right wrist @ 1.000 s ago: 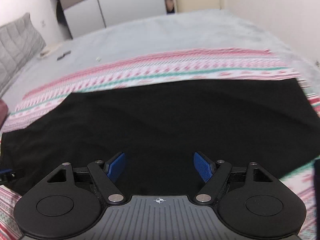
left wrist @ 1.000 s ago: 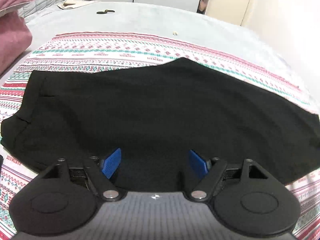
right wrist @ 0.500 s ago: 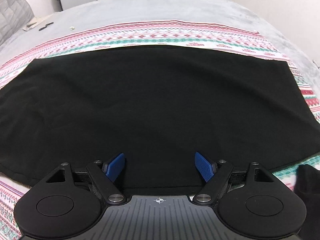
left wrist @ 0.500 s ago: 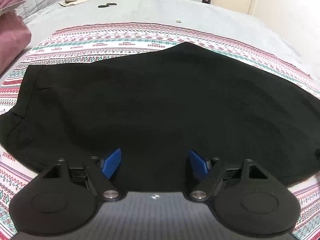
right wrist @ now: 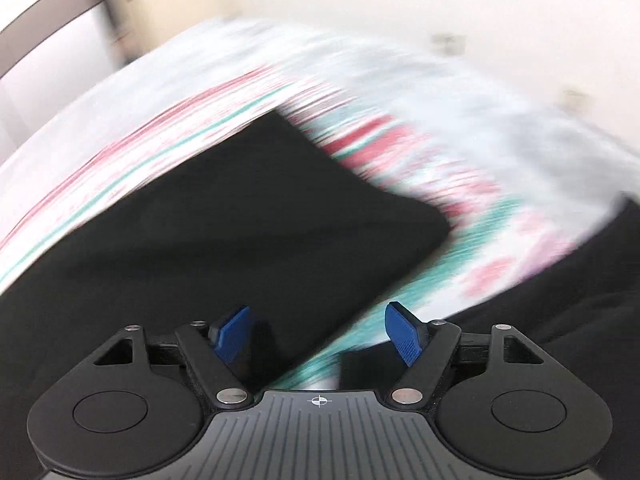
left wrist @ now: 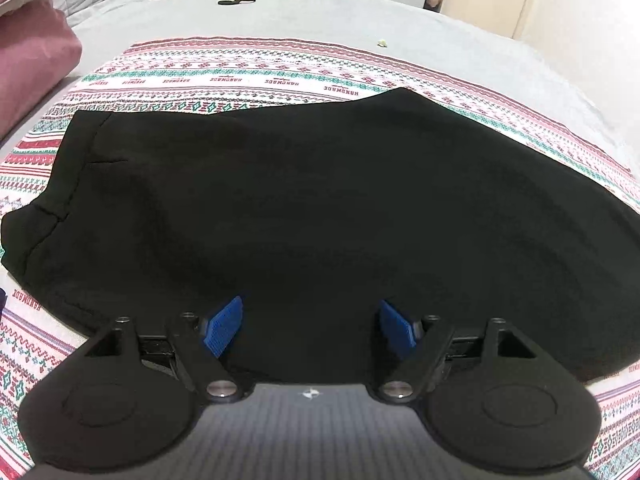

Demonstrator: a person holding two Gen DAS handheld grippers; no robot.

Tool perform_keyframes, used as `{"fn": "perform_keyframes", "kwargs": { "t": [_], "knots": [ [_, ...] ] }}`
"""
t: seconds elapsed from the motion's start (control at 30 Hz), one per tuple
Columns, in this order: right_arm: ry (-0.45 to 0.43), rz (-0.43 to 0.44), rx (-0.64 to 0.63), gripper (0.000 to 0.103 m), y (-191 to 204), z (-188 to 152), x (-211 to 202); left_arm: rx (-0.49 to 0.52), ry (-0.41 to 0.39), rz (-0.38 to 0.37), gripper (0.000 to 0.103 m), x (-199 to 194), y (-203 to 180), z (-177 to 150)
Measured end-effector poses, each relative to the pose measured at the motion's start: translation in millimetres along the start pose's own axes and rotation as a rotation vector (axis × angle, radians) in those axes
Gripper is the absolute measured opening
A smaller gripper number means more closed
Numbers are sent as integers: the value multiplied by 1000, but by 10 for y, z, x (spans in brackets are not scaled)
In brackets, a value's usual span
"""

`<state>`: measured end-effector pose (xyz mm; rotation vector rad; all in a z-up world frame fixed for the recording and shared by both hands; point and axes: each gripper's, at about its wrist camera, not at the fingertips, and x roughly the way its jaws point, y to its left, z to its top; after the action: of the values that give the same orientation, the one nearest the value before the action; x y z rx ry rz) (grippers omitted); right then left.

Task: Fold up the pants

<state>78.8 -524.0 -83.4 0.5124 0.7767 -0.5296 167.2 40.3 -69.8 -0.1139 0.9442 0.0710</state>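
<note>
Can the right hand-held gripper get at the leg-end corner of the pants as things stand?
Probably yes. The right hand-held gripper is open and empty, and the black pants' corner lies flat on the patterned blanket just ahead, uncovered. The view is blurred, so its exact distance is unclear.

Pants (left wrist: 320, 208) on patterned cloth (left wrist: 248, 80)

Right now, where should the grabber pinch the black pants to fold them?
Probably at the leg end, the square corner of the black pants seen by the right gripper. That hem edge lies flat on the patterned blanket with free cloth to slide under. Come in low from the blanket side, one finger under the edge. Both grippers are open, holding nothing.
</note>
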Motion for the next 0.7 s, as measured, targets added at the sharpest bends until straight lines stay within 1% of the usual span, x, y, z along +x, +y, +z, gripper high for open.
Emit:
{"fn": "perform_keyframes", "kwargs": {
  "t": [0.1,0.17,0.2,0.23,0.27,0.33,0.4,0.47,0.53,0.57,0.6,0.7],
  "knots": [
    [-15,66,190,75,-324,74,-5,-8,-3,-16,96,20,-15,39],
    [-16,94,249,74,-426,60,45,-6,-4,-24,96,12,-33,39],
    [-12,102,250,72,-431,47,73,-6,-5,-26,96,13,-39,39],
    [-13,111,251,67,-432,39,105,-7,-5,-27,96,15,-39,38],
    [-15,125,266,64,-458,38,132,-11,-5,-25,96,21,-34,41],
    [-19,162,332,54,-484,5,156,-23,-6,-24,96,24,-13,42],
    [-18,175,392,46,-516,-9,216,-27,-9,-20,96,20,-6,34],
    [-30,178,417,41,-510,-24,226,-26,-8,-18,96,20,-9,27],
    [-28,172,435,28,-504,-26,240,-24,-8,-21,96,23,-9,30],
    [-25,177,441,24,-500,-29,253,-21,-8,-21,96,24,-11,30],
    [-20,185,444,17,-497,-31,260,-21,-8,-21,96,33,-9,36],
    [-27,194,448,14,-475,-37,228,-21,-8,-19,96,34,-10,37]
  ]
}}
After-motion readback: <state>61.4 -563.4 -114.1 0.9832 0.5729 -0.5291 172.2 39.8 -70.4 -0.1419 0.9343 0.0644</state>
